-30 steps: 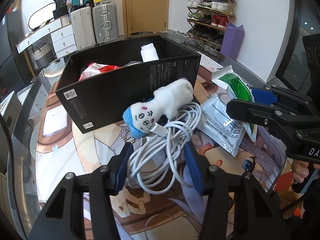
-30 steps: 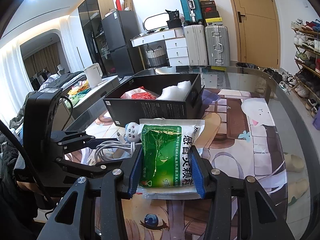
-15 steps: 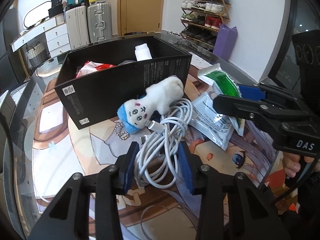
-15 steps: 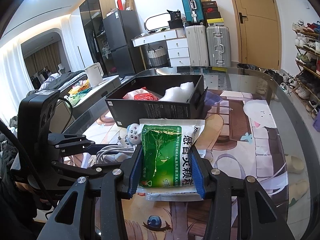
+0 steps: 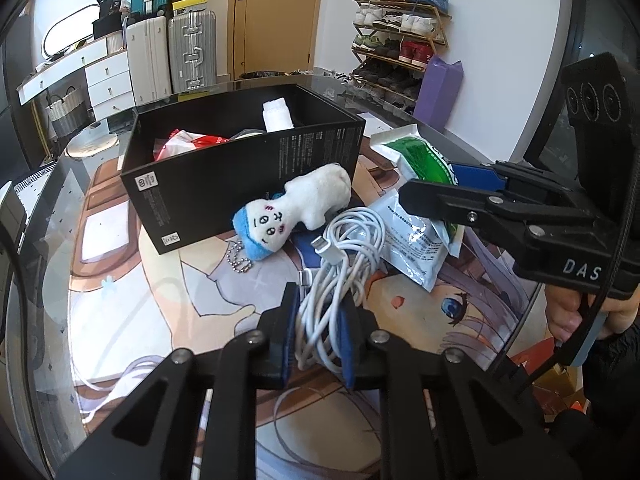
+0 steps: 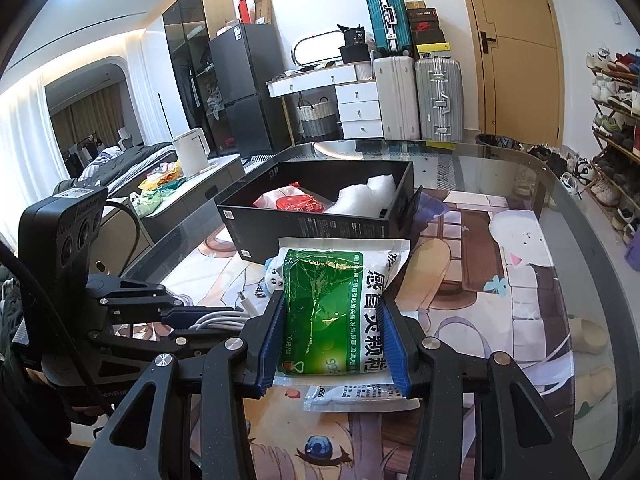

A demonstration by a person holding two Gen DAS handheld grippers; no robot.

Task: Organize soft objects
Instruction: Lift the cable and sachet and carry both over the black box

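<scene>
My left gripper (image 5: 318,340) is shut on a coiled white charging cable (image 5: 340,256), which it holds just above the mat. A white plush toy with a blue cap (image 5: 296,210) lies against the black open box (image 5: 240,168). My right gripper (image 6: 334,344) is shut on a green medicine packet (image 6: 332,312), also seen in the left wrist view (image 5: 424,160). A white sachet (image 5: 412,240) lies under it on the mat. The box holds a red-and-white bag (image 6: 292,202) and white soft packing (image 6: 368,200).
The anime-print mat (image 6: 500,280) covers a glass table (image 6: 580,216). Suitcases (image 6: 436,96), drawers and a shoe rack (image 5: 400,40) stand beyond the table. A purple bag (image 5: 438,88) sits past the table's far right edge.
My left gripper has closed tighter on the cable and pulled back with it, away from the plush toy. The right gripper has stayed shut on the green packet, shifting only slightly.
</scene>
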